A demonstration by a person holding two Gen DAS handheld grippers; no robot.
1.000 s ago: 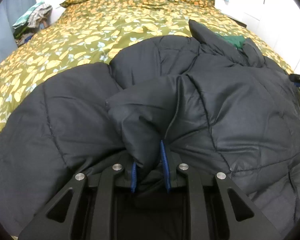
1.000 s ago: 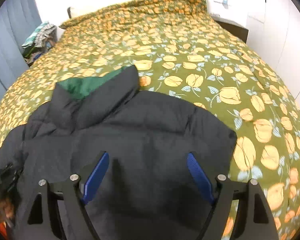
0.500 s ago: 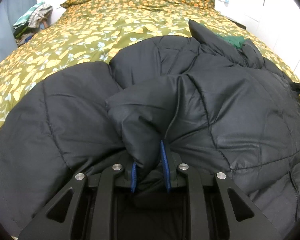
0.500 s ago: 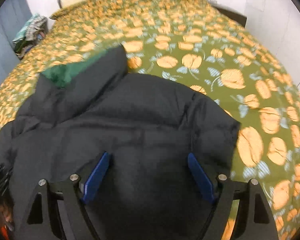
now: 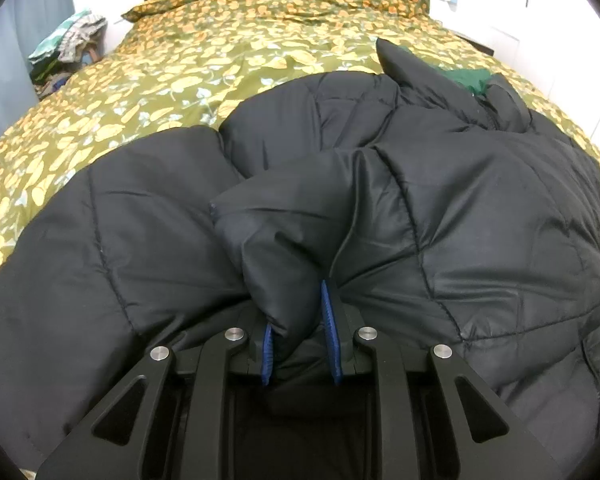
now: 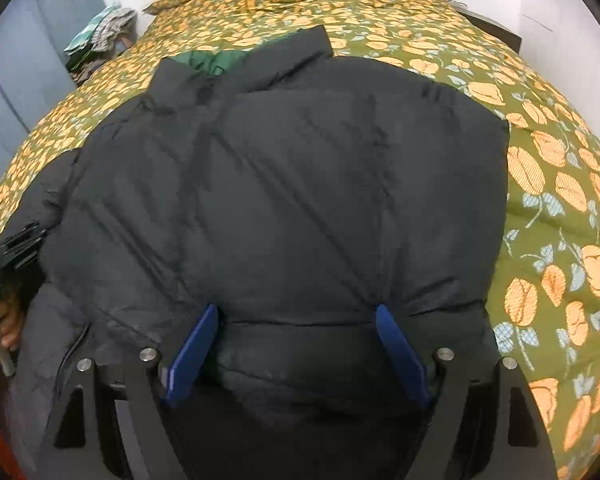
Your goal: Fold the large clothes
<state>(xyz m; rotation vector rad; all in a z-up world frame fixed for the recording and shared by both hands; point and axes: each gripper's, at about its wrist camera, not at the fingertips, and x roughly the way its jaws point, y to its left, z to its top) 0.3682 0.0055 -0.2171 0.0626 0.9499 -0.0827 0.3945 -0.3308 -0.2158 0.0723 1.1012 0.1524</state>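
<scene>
Black puffer jacket (image 5: 440, 208) spread on the bed (image 5: 180, 72), filling lower frame, green lining at collar upper right. My left claw (image 5: 300, 324) clenched on a jacket fold. My right claw (image 6: 296, 344) spread wide, jacket bulging between the pads.

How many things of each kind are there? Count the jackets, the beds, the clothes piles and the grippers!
Jackets: 1, the black jacket
Beds: 1, the bed with a flowery cover
Clothes piles: 1, the pile beside the bed
Grippers: 2, the left gripper and the right gripper
Total: 5
</scene>
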